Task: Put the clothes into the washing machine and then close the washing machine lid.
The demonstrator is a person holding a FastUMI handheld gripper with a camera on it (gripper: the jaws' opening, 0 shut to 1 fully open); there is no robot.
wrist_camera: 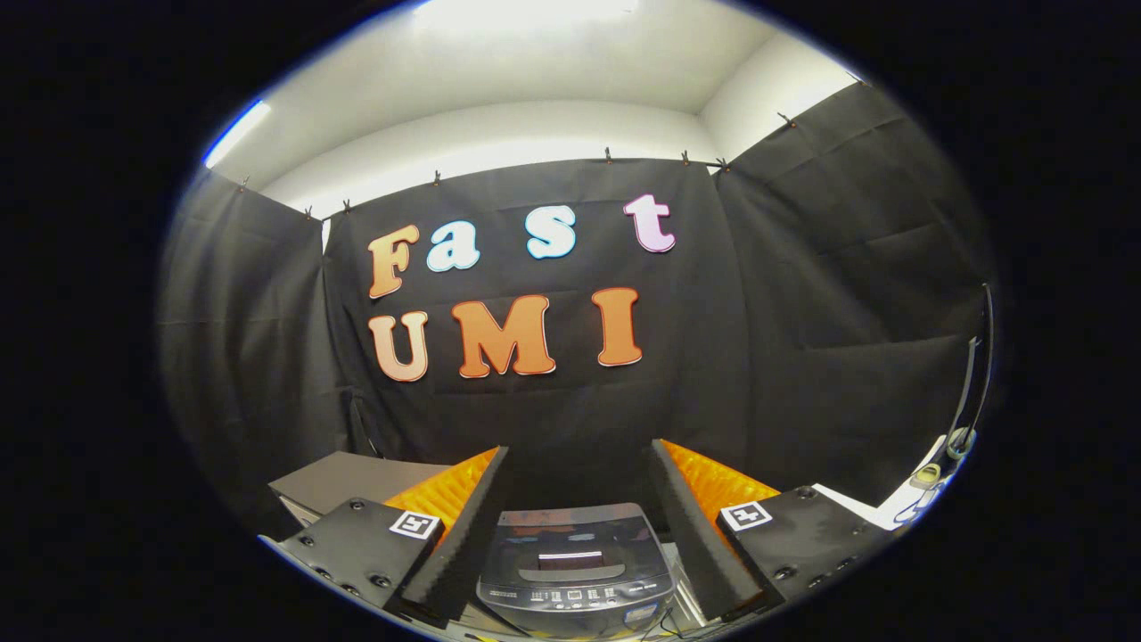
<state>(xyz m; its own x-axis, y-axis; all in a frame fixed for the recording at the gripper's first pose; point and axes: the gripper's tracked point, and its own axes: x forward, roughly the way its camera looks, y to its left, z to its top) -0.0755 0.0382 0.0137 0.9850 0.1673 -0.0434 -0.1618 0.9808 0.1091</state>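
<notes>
A small grey toy washing machine [575, 571] stands low between my two fingers, its dark glossy lid lying flat and shut, with a control panel along its near edge. My gripper [579, 459] is open, its fingers spread wide to either side of the machine and held above it. Nothing is between the fingers. I see no clothes here.
A dark flat box or board [352, 477] lies beyond the left finger. White sheets and a small looped object [927, 477] sit off to the right, beside a thin upright stand [976, 374]. Black cloth walls close the booth behind and on both sides.
</notes>
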